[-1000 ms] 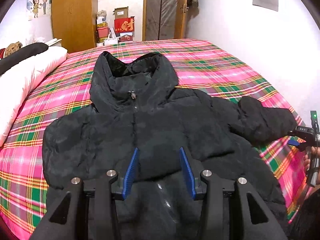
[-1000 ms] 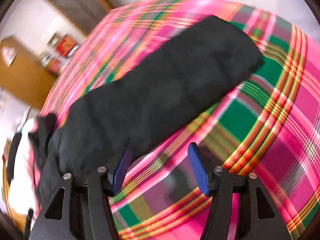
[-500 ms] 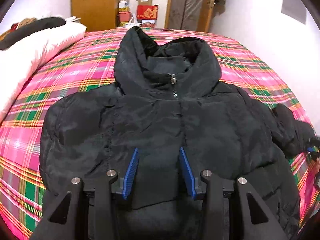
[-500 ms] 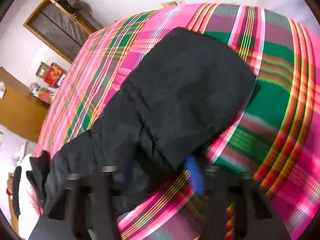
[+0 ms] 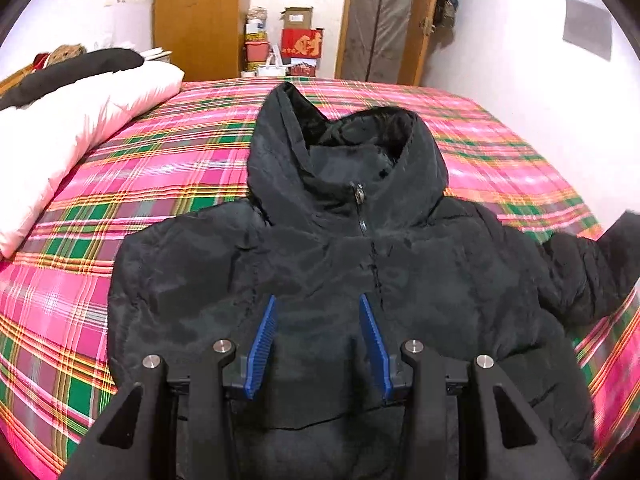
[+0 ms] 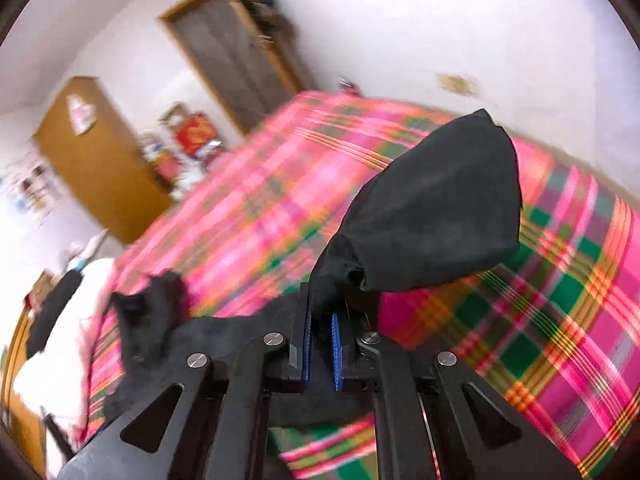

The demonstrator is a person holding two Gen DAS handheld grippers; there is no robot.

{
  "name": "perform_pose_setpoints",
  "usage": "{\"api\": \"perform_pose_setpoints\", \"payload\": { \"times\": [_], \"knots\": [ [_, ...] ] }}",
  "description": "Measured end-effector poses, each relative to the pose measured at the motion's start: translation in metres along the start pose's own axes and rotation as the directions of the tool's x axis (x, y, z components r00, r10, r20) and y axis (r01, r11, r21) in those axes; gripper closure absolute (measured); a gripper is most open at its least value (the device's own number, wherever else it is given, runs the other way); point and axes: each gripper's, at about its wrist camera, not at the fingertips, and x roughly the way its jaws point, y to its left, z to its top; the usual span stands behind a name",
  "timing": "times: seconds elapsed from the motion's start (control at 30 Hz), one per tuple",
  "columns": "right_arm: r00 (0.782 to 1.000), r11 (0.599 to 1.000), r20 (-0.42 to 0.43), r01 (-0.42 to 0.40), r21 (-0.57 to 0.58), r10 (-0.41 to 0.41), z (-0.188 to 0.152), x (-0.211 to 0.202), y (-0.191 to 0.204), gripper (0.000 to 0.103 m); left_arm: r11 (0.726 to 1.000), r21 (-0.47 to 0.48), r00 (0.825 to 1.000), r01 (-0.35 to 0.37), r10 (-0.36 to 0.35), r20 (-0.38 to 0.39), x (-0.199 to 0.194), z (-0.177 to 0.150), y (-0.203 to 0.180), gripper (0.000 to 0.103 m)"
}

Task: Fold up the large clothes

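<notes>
A black hooded padded jacket (image 5: 320,248) lies front up, zipped, on the plaid bed, hood toward the far end. My left gripper (image 5: 318,316) hovers open over its lower front, nothing between the blue pads. In the left wrist view the jacket's right sleeve (image 5: 592,276) rises off the bed at the frame's right edge. My right gripper (image 6: 320,320) is shut on that sleeve (image 6: 436,216), pinching the fabric near the cuff; the cuff end stands up above the jaws, lifted clear of the bedspread. The jacket's hood (image 6: 148,312) shows blurred at the left of that view.
The pink, green and yellow plaid bedspread (image 5: 168,152) covers the whole bed. A white duvet (image 5: 60,128) with a dark garment on it lies along the left side. A white wall (image 5: 540,80) runs close on the right. Boxes (image 5: 296,44), a wardrobe and a door stand beyond the bed.
My right gripper closed on the sleeve end and lifted it off the bed. The left gripper drifted sideways over the jacket, still open.
</notes>
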Motion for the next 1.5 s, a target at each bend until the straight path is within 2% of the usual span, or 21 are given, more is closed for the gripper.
{"api": "perform_pose_setpoints", "payload": {
  "times": [0.1,0.2,0.4,0.53,0.8,0.9,0.97,1.0,1.07,1.1,1.2,1.3,1.4,1.5],
  "knots": [
    [0.997,0.992,0.013,-0.077,-0.098,0.078,-0.001,-0.016,0.055,0.096,0.999,-0.041,1.000,0.002,-0.001,0.017,-0.007,0.005,0.012,0.058],
    [0.989,0.975,-0.016,-0.151,-0.163,0.150,-0.014,-0.020,0.102,0.096,0.997,-0.080,1.000,0.002,0.000,0.029,-0.014,0.009,0.024,0.058],
    [0.964,0.939,-0.148,-0.253,-0.233,0.223,-0.056,0.021,0.182,0.096,0.984,-0.177,0.999,-0.003,0.010,0.038,-0.023,0.014,0.054,0.058],
    [0.935,0.912,-0.262,-0.307,-0.270,0.238,-0.099,0.058,0.217,0.096,0.971,-0.238,0.999,-0.006,0.019,0.049,-0.029,0.015,0.074,0.058],
    [0.851,0.882,-0.488,-0.369,-0.293,0.194,-0.185,0.142,0.253,0.095,0.955,-0.298,0.997,0.006,0.016,0.071,-0.036,0.018,0.097,0.058],
    [0.822,0.884,-0.546,-0.365,-0.293,0.159,-0.208,0.167,0.252,0.089,0.951,-0.310,0.997,0.015,0.010,0.081,-0.038,0.020,0.102,0.058],
    [0.806,0.885,-0.567,-0.378,-0.272,0.170,-0.214,0.172,0.250,0.075,0.948,-0.317,0.996,0.026,0.001,0.086,-0.038,0.020,0.104,0.058],
    [0.801,0.882,-0.570,-0.391,-0.264,0.184,-0.214,0.170,0.250,0.072,0.946,-0.322,0.996,0.034,-0.006,0.088,-0.038,0.020,0.104,0.058],
    [0.795,0.871,-0.570,-0.416,-0.261,0.208,-0.212,0.161,0.250,0.056,0.943,-0.330,0.996,0.050,-0.021,0.092,-0.037,0.021,0.105,0.058],
    [0.792,0.866,-0.570,-0.428,-0.260,0.220,-0.209,0.154,0.252,0.052,0.941,-0.333,0.995,0.060,-0.030,0.092,-0.036,0.021,0.104,0.058],
    [0.794,0.845,-0.556,-0.456,-0.278,0.246,-0.200,0.137,0.257,0.051,0.937,-0.334,0.993,0.103,-0.075,0.095,-0.036,0.021,0.101,0.055],
    [0.814,0.835,-0.518,-0.461,-0.300,0.264,-0.187,0.117,0.247,0.051,0.931,-0.332,0.986,0.150,-0.117,0.119,-0.039,0.022,0.096,0.046],
    [0.847,0.844,-0.470,-0.427,-0.326,0.247,-0.172,0.103,0.229,0.051,0.920,-0.330,0.977,0.210,-0.186,0.101,-0.032,0.022,0.087,0.037],
    [0.885,0.871,-0.425,-0.350,-0.344,0.188,-0.159,0.102,0.194,0.051,0.916,-0.316,0.965,0.248,-0.261,0.000,-0.008,0.020,0.072,0.035]
  ]
}}
